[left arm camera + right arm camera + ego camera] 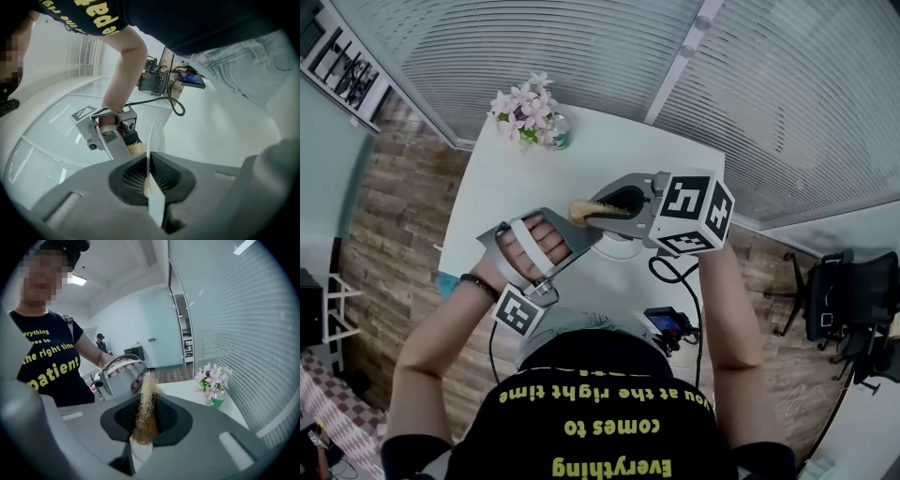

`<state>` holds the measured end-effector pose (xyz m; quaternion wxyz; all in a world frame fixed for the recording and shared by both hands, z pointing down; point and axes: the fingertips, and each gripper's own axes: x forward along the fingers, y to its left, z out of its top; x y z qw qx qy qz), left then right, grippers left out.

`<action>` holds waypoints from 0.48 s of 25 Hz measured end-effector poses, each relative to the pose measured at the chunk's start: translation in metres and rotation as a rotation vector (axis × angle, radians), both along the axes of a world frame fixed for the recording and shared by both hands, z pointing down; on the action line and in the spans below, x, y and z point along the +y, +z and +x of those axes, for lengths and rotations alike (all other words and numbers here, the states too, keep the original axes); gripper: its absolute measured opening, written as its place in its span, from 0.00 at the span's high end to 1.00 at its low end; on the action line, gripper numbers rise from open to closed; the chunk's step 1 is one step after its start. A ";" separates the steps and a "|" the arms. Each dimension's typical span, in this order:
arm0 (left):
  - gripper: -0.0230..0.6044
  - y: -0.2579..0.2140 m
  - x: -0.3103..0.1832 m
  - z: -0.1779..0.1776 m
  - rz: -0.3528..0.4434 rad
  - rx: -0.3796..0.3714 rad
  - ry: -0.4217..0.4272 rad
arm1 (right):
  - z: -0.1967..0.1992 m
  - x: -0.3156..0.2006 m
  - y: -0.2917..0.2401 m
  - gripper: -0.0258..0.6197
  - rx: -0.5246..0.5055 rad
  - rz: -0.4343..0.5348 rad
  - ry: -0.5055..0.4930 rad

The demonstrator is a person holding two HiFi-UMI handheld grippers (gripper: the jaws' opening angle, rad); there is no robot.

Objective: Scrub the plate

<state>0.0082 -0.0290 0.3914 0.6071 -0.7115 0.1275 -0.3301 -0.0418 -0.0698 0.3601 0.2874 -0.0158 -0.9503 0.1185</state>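
Left gripper view: white plate (156,203) edge-on (thin, glossy).

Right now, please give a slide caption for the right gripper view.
Right gripper shut on a fibrous scrubber, facing the left gripper; pink flowers stand on the white table.

My scrubber (146,408) looks rough and stringy, like dry straw. My plate (156,201) is thin, white and smooth. The table (516,178) is smooth and white too. The floor (384,216) is brown wood planks.
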 end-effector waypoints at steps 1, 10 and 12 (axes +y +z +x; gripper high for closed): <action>0.95 0.000 0.001 0.000 0.000 -0.002 0.001 | 0.001 0.000 0.002 0.88 0.001 -0.005 0.003; 0.95 -0.001 0.002 0.004 0.003 0.007 0.000 | 0.020 -0.014 0.013 0.88 -0.041 -0.072 0.100; 0.95 -0.003 0.002 0.004 0.008 0.014 -0.002 | 0.027 -0.018 0.015 0.88 -0.045 -0.072 0.126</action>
